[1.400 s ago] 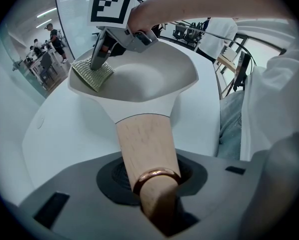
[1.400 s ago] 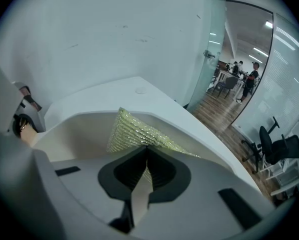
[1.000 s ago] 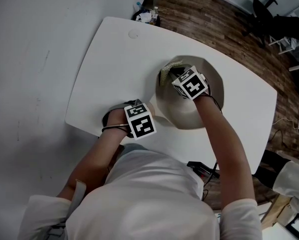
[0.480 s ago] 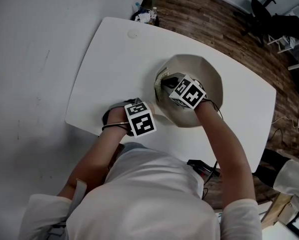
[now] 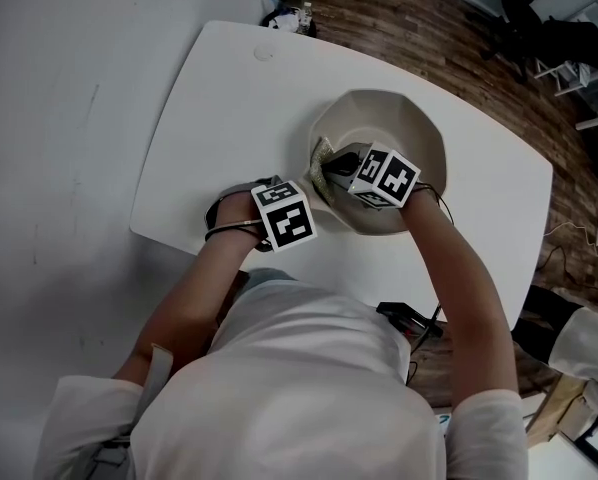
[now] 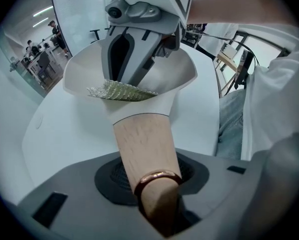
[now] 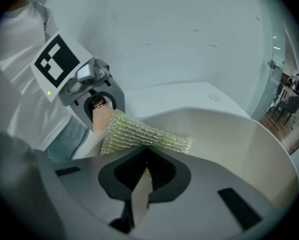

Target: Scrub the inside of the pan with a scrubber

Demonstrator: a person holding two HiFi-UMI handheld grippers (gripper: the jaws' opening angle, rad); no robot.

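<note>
A cream pan point(image 5: 404, 128) sits on the white table point(image 5: 219, 108), its wooden handle point(image 6: 144, 139) pointing toward me. My left gripper point(image 5: 279, 218) is shut on the handle's end by the copper ring point(image 6: 157, 176); its jaws have just been opening slightly with the handle still between them. My right gripper point(image 5: 354, 173) reaches steeply down into the pan, shut on a glittery yellow-green scrubber point(image 7: 139, 134). The scrubber point(image 5: 322, 158) lies against the pan's inner wall on the handle side. In the left gripper view, the right gripper point(image 6: 134, 34) stands over the scrubber point(image 6: 120, 90).
The table's near edge runs just under my arms, with my torso close behind it. A small round cap point(image 5: 264, 53) sits in the tabletop's far corner. Beyond the table are wooden floor, a few small items point(image 5: 289, 13) and office chairs point(image 5: 539, 28).
My right gripper has drawn the scrubber from the pan's far-left wall toward me, to the wall by the handle, turning as it went. The left gripper has stayed on the handle.
</note>
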